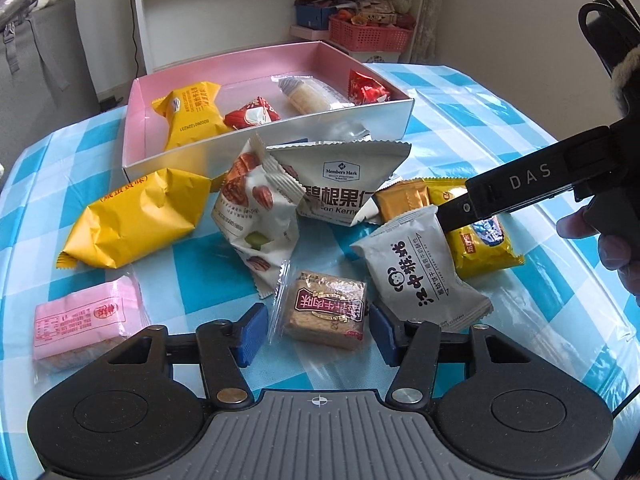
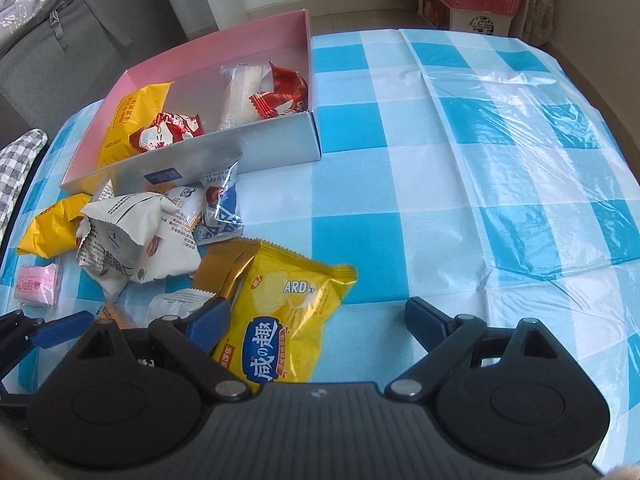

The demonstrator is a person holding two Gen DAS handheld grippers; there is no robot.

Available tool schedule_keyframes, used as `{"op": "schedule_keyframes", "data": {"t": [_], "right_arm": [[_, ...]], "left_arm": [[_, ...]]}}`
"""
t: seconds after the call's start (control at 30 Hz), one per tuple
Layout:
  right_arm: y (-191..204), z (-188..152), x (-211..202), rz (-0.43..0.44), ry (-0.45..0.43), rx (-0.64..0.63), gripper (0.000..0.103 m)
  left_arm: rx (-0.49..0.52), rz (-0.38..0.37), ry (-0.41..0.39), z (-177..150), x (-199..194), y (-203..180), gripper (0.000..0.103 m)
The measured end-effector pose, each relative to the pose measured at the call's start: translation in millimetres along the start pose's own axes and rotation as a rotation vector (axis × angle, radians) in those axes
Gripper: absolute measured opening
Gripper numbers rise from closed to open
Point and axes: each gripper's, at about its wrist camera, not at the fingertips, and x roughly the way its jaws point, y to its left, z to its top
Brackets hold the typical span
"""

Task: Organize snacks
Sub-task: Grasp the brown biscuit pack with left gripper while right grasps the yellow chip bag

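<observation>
A pink-lined box [image 1: 136,120] [image 2: 276,148] stands at the back of the table and holds a yellow pack [image 1: 192,116], two red packs [image 1: 252,114] and a pale wafer pack [image 1: 308,94]. Loose snacks lie in front of it. My left gripper [image 1: 316,330] is open, its blue pads either side of a small brown biscuit pack [image 1: 326,314]. My right gripper [image 2: 320,320] is open over a yellow cracker pack [image 2: 284,320], which lies between its pads. The right gripper's arm [image 1: 532,184] reaches in over the yellow pack [image 1: 484,240] in the left wrist view.
Other loose packs: a big yellow one [image 1: 136,216], a nut pack [image 1: 256,216], a grey Member's Mark pack [image 1: 340,180], a white monkey-logo pack [image 1: 424,272], a pink one [image 1: 80,320]. The checked cloth [image 2: 480,160] covers the table. Shelves and a red basket [image 1: 368,34] stand behind.
</observation>
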Motion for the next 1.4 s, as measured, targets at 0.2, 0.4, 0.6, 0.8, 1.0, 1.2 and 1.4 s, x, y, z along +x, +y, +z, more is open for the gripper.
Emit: {"op": "schedule_keyframes", "data": {"t": [0.2, 0.4, 0.6, 0.8, 1.0, 1.2, 1.4], "right_arm": [[11, -2, 1, -0.038, 0.009, -0.052, 0.082], [13, -3, -2, -0.076, 0.028, -0.113, 0.068], [1, -2, -5, -0.067, 0.042, -0.079, 0.052], [-2, -2, -7, -0.066, 0.04, -0.073, 0.048], [-9, -1, -10, -0.074, 0.031, -0.065, 0.046], [-10, 2, -20, -0.049, 0.009, -0.053, 0.046], [-10, 9, -32, -0.01, -0.026, -0.033, 0.046]], "left_arm": [[-0.005, 0.008, -0.01, 3, 0, 0, 0.051], [0.033, 0.01, -0.007, 5, 6, -5, 0.055], [0.074, -0.001, -0.022, 5, 11, -4, 0.063], [0.103, 0.017, -0.024, 7, 15, -9, 0.055], [0.086, 0.017, -0.008, 9, 10, -12, 0.039], [0.044, 0.028, 0.012, 12, -1, -12, 0.038], [-0.003, 0.019, -0.019, 20, -27, -4, 0.038]]}}
